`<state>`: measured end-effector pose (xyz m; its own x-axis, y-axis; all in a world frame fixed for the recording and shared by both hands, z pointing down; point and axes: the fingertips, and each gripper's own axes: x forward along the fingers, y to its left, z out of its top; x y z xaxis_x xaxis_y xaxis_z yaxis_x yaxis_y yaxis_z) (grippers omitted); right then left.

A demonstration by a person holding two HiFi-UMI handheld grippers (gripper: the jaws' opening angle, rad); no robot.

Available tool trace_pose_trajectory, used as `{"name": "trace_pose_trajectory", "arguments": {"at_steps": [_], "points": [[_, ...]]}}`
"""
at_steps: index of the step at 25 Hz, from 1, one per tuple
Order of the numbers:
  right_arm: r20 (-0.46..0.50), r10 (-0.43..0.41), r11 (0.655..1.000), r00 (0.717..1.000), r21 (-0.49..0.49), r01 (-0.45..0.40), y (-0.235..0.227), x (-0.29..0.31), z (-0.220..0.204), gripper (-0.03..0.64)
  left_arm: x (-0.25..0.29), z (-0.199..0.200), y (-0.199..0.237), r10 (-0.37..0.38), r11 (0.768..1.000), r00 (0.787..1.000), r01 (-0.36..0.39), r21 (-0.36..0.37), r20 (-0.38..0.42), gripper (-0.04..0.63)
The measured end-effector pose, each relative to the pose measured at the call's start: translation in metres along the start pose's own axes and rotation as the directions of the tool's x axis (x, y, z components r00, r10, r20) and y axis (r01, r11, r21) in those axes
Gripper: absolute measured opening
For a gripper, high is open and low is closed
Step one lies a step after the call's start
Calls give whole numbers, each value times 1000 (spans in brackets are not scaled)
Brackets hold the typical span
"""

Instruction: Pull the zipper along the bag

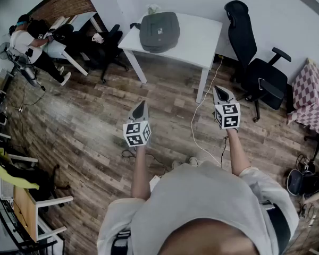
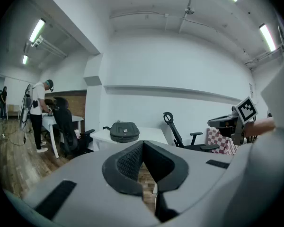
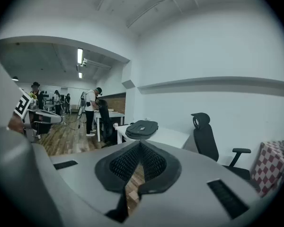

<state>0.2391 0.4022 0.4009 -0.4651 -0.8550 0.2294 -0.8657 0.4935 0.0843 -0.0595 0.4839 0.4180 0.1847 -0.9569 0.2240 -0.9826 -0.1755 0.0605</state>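
Observation:
A dark grey bag (image 1: 159, 31) lies flat on a white table (image 1: 196, 41) some way ahead of me; its zipper is too small to make out. The same bag (image 2: 124, 131) shows in the left gripper view, and the bag (image 3: 142, 129) sits on the table in the right gripper view. My left gripper (image 1: 141, 109) and right gripper (image 1: 221, 94) are both held in the air over the wooden floor, well short of the table. Both are shut with nothing between the jaws.
A black office chair (image 1: 255, 62) stands right of the table, with a checkered cloth (image 1: 311, 94) further right. A white cable (image 1: 199, 121) runs across the floor. A person (image 1: 29, 44) works at another desk at the far left, beside more black chairs (image 1: 98, 49).

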Motion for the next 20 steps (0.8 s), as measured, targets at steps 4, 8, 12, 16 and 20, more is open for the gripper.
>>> {"name": "trace_pose_trajectory", "arguments": {"at_steps": [4,8,12,16,20], "points": [[-5,3,1000,1000,-2,-3,-5,-2,-6,12,2,-5,-7,2,1000,1000,-2,-5,0,26],[-8,11,1000,1000,1,-11,-9,0,-10,12,7,-6,-13,5,1000,1000,-5,-6,-5,25],[-3,10,1000,1000,13,-10,-17,2,-11,12,11,-5,-19,12,1000,1000,-12,-2,-10,25],[3,17,1000,1000,-4,-17,-21,4,-12,12,13,-6,-26,25,1000,1000,-25,-2,-14,25],[3,20,1000,1000,-5,-20,-27,6,-18,12,16,-14,-37,31,1000,999,-31,-2,-25,25]]}}
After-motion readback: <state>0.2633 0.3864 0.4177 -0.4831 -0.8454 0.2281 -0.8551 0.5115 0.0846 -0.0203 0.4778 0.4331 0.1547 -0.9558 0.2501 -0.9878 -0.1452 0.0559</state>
